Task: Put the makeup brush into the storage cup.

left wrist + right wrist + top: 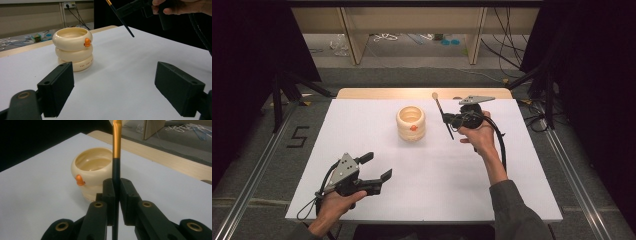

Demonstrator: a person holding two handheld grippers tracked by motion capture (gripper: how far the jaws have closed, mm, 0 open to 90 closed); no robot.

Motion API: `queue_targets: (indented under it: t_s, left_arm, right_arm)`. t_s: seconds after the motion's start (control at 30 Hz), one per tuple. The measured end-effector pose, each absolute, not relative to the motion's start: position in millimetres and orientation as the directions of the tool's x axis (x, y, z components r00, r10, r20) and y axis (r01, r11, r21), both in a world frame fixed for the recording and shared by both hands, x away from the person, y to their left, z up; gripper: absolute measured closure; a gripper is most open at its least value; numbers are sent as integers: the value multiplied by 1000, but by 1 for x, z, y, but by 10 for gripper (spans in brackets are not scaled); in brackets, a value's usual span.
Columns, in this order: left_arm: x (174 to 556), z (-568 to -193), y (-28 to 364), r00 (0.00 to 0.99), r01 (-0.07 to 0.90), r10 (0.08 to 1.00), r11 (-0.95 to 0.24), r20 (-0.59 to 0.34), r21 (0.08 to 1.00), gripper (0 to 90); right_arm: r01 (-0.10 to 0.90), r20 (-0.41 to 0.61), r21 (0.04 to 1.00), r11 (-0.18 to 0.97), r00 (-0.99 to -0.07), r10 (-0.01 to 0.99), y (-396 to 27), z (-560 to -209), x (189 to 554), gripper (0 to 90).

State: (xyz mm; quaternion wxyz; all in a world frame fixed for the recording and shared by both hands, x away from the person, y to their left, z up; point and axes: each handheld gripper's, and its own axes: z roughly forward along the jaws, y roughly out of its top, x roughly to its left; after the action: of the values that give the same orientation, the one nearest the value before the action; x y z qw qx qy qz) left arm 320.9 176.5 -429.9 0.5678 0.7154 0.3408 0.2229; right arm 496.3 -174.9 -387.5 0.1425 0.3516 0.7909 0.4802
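White table top (422,170) on a light wooden board, dark curtains either side. Landmark: cream ribbed pot of three stacked rings with a small orange knob (411,123), standing upright toward the far middle of the table. Right gripper (451,120) just right of the pot, raised off the surface, jaws clamped on a thin black brush with gold ferrule (443,116), tilted. Left gripper (377,166) near-left of the pot, well apart, jaws spread wide, holding nothing.

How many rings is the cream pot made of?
3, stacked: top ring with an orange knob, middle ring, bottom ring on the table.
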Motion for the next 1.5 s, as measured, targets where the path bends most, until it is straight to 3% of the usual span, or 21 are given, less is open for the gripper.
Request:
queue_targets:
  t_s: [0.63,1.5]
  left_arm:
    - [321,-430,177,668,237,742,-127,-66,963,157]
    - [321,-430,176,672,239,736,-118,-76,964,157]
  right_arm:
    - [334,120,922,197,-728,675,-159,-382,501,833]
    - [277,93,944,177,-743,663,-128,-375,518,833]
